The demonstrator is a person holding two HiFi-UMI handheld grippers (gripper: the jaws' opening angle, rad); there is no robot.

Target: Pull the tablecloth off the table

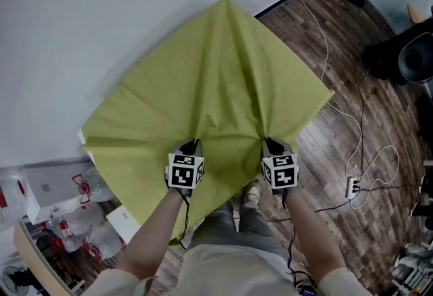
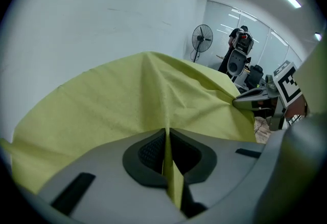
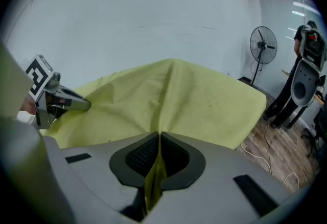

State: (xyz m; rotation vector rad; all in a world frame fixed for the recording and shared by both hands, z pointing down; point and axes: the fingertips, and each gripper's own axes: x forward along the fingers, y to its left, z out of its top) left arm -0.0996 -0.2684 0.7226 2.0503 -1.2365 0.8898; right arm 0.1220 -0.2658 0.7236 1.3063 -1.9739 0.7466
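A yellow-green tablecloth (image 1: 216, 85) covers the table and hangs over its near edge. My left gripper (image 1: 191, 146) is shut on a pinched fold of the cloth near that edge. My right gripper (image 1: 268, 145) is shut on a second fold a little to the right. In the left gripper view the tablecloth (image 2: 127, 100) runs pinched between the two pads of that left gripper (image 2: 166, 133), with the right gripper (image 2: 255, 97) to the side. In the right gripper view the tablecloth (image 3: 194, 100) is likewise clamped in the right gripper (image 3: 158, 138). Creases fan out from both grips.
A white wall (image 1: 88, 17) stands behind the table. Wood floor (image 1: 352, 85) with white cables and a power strip (image 1: 350, 186) lies to the right. Boxes and clutter (image 1: 61, 213) sit at the lower left. A standing fan (image 3: 263, 46) and a person (image 3: 306, 44) are far right.
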